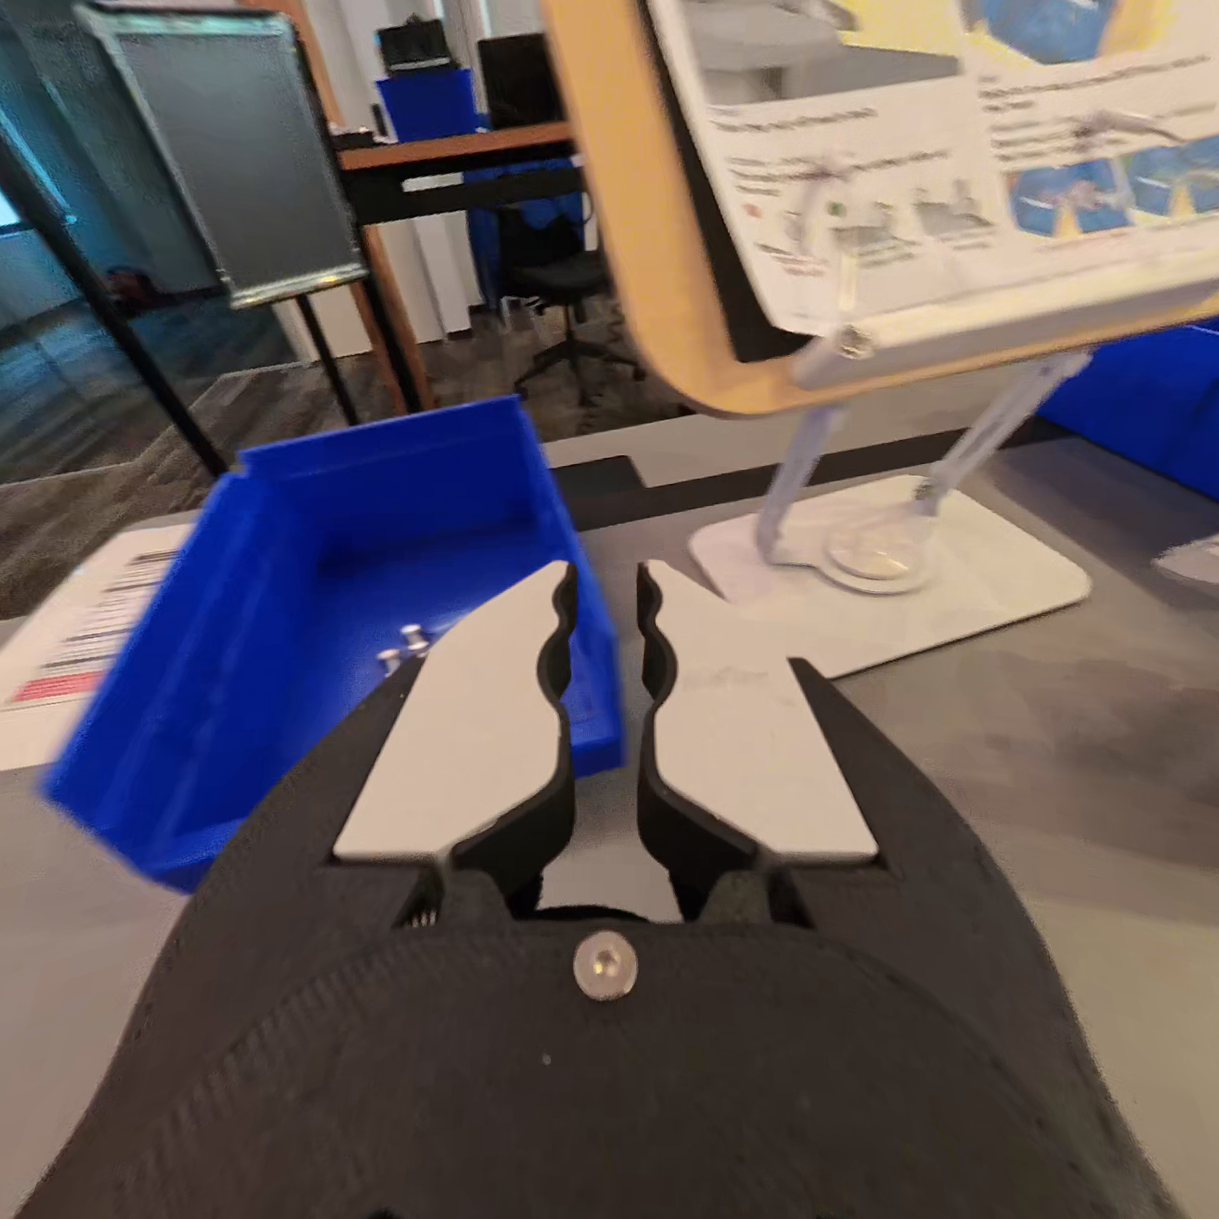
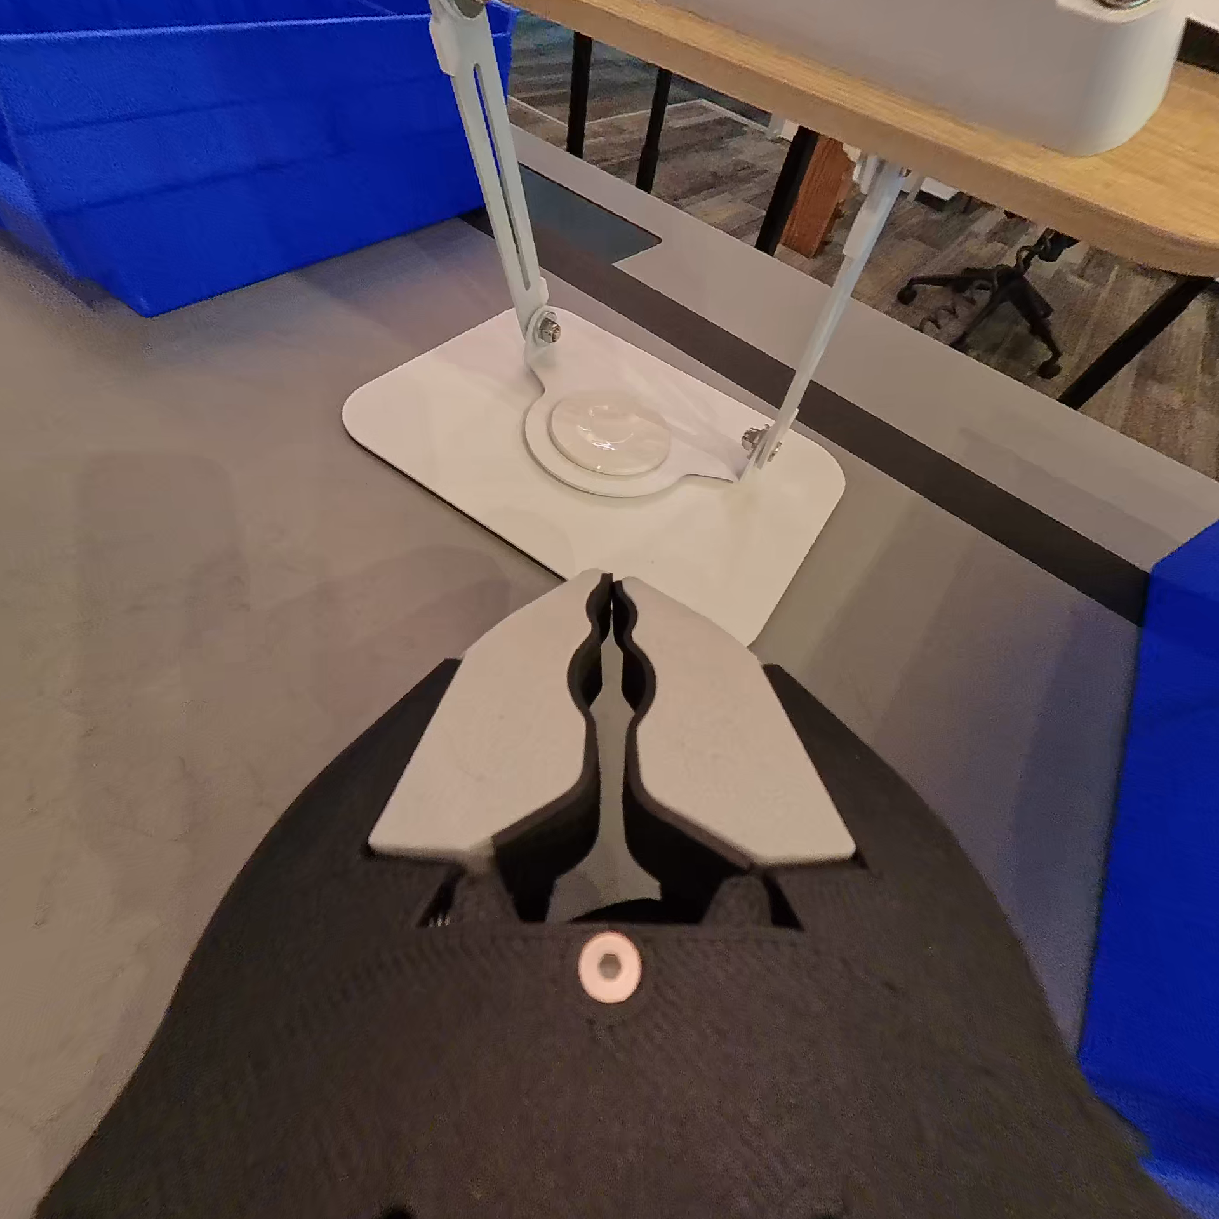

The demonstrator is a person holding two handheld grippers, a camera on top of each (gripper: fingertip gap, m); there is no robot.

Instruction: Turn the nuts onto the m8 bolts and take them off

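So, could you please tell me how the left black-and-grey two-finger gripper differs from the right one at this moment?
The left gripper has its grey fingers parted with a clear gap; the right gripper has its fingertips touching. The left gripper hangs by the blue plastic bin holding small metal bolts; the right gripper points at the white stand base. Neither holds anything, and both are above the grey table.

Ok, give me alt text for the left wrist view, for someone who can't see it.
A black gripper with grey fingers, slightly open and holding nothing, hangs over a grey table. Just left of it sits an open blue bin with a few small metal bolts inside; a white stand holding a poster board is to the right.
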